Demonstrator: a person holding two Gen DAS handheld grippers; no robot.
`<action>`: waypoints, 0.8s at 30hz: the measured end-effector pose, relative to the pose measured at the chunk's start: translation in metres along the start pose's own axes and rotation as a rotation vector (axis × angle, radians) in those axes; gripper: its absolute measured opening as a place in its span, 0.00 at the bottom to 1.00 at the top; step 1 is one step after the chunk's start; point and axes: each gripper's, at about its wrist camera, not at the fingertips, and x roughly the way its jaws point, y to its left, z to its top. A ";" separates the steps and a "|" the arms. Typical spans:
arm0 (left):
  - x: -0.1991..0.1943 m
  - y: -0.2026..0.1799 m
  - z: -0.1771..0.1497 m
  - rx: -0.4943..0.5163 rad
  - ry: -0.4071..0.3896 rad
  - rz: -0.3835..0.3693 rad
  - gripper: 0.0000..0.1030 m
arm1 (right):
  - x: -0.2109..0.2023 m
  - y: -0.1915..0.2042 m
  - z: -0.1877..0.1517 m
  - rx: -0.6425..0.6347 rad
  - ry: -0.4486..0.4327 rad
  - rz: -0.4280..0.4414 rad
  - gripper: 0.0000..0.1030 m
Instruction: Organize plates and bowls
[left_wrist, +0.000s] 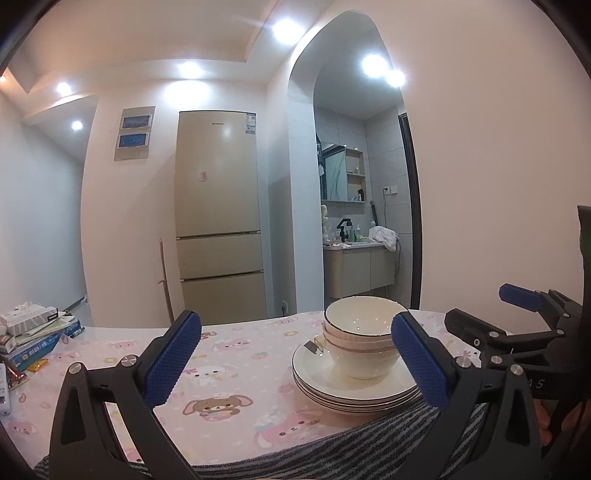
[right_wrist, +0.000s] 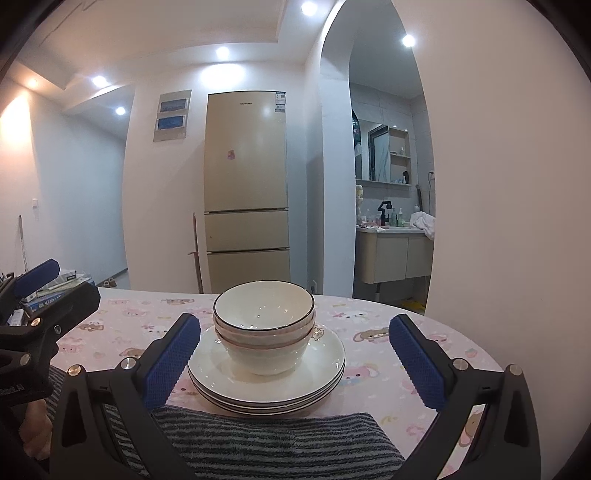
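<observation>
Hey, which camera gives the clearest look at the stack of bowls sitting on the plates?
The right wrist view: the stack of bowls sits centred between the open jaws, unobstructed on the plates. In the left wrist view the bowls sit off to the right, with a blue jaw pad covering their right edge.

Home: fridge (right_wrist: 246, 192), bathroom vanity (right_wrist: 393, 254).

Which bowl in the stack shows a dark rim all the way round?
The top bowl: its whole dark rim shows and its inside is open. The bowls nested beneath show only outer edges.
</observation>
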 end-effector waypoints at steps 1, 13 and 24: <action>0.000 0.001 0.000 -0.004 0.001 -0.001 1.00 | 0.000 0.001 0.000 -0.005 0.001 -0.002 1.00; 0.005 0.002 0.000 -0.006 0.026 0.002 1.00 | -0.001 0.014 0.001 -0.070 -0.001 0.002 1.00; 0.005 0.003 -0.001 -0.008 0.027 0.007 1.00 | -0.002 0.015 0.001 -0.050 -0.002 0.001 1.00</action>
